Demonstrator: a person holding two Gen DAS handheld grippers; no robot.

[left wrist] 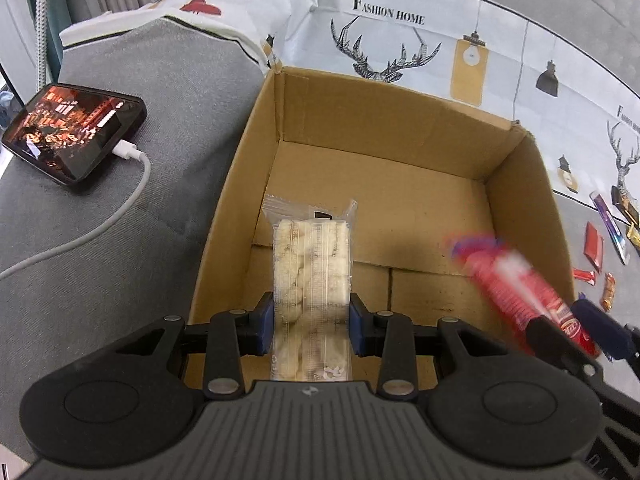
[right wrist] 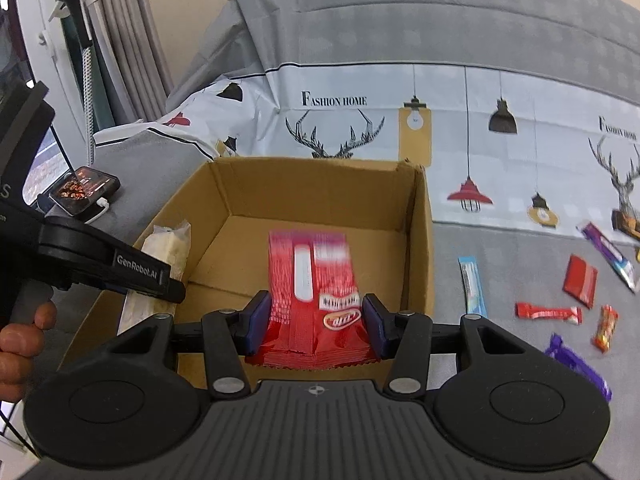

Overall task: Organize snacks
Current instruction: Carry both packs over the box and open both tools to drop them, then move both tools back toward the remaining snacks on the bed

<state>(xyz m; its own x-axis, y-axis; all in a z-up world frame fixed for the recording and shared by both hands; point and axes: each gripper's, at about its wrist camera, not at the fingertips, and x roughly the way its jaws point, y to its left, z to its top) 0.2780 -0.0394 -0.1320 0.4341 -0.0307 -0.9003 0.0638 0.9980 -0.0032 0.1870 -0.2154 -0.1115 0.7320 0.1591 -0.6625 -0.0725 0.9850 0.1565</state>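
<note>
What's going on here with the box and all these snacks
A person is packing snacks into a cardboard box on a grey bed. The left gripper is shut on a clear pack of pale puffed snacks; the right gripper is shut on a red wrapper. Both hang over the box, whose visible floor looks bare. More wrapped snacks lie right of it.

The right gripper [right wrist: 314,322] holds a red snack packet [right wrist: 312,296] between its blue pads, above the open cardboard box [right wrist: 316,192]. At the left, the left gripper [right wrist: 176,286] holds a pale snack bar [right wrist: 168,246]. Several wrapped snacks [right wrist: 548,312] lie on the grey bed at the right.
</note>
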